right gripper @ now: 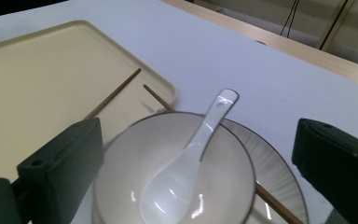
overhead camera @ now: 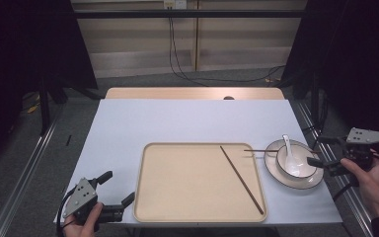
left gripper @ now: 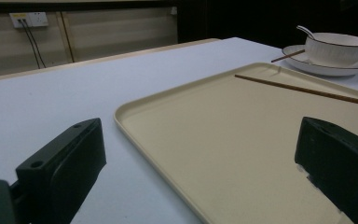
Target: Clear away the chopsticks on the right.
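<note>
A white bowl (overhead camera: 296, 162) with a white spoon (overhead camera: 289, 154) in it stands on a dark-rimmed plate (overhead camera: 276, 174), just right of a beige tray (overhead camera: 187, 182). One brown chopstick (overhead camera: 242, 178) lies slantwise in the tray. A second chopstick (overhead camera: 261, 150) runs from the tray's rim onto the plate and passes under the bowl (right gripper: 223, 163). My right gripper (overhead camera: 321, 152) hovers at the bowl's right side, open, its jaws either side of the bowl's rim without touching it. My left gripper (overhead camera: 118, 188) is held open at the tray's near left corner, with nothing between its fingers.
The tray sits on a pale blue table (overhead camera: 187, 121) with a wooden strip (overhead camera: 192, 93) along its far edge. Cables (overhead camera: 177, 59) hang down the back wall. Metal rails (overhead camera: 24, 168) run along both sides of the table.
</note>
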Demonstrator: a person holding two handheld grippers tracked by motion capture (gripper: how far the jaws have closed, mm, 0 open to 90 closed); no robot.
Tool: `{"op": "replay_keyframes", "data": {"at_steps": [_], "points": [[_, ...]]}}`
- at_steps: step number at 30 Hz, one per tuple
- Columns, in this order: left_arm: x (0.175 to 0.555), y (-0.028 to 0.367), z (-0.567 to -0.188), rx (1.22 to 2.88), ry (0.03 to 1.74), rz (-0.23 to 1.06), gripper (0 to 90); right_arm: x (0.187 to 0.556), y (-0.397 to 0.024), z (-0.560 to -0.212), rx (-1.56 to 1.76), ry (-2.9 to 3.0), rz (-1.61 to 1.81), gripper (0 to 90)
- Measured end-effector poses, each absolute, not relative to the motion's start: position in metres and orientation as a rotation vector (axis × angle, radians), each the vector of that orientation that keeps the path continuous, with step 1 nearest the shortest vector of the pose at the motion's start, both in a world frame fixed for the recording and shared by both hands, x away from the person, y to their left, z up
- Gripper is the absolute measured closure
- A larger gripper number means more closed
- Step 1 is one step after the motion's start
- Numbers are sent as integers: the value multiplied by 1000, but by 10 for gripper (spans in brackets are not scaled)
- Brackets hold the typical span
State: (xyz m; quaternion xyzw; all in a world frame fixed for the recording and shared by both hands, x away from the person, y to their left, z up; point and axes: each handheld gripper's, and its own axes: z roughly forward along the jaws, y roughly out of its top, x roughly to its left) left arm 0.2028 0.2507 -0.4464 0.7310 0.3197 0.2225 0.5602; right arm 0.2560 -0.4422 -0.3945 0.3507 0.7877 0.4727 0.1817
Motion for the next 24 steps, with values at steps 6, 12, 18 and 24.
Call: {"op": "replay_keyframes", "data": {"at_steps": [6, 12, 18, 24], "points": [[203, 251, -447, 1713, 760, 521, 18, 281, -465, -399, 1028, 2248, 1248, 40], [203, 251, -447, 1712, 762, 521, 18, 300, -484, -400, 1046, 2286, 1189, 214], [203, 251, -447, 1716, 762, 525, 18, 316, -494, -411, 1005, 2410, 1059, 454], [203, 251, -447, 1716, 762, 524, 18, 324, -485, -423, 961, 2540, 913, 538]]}}
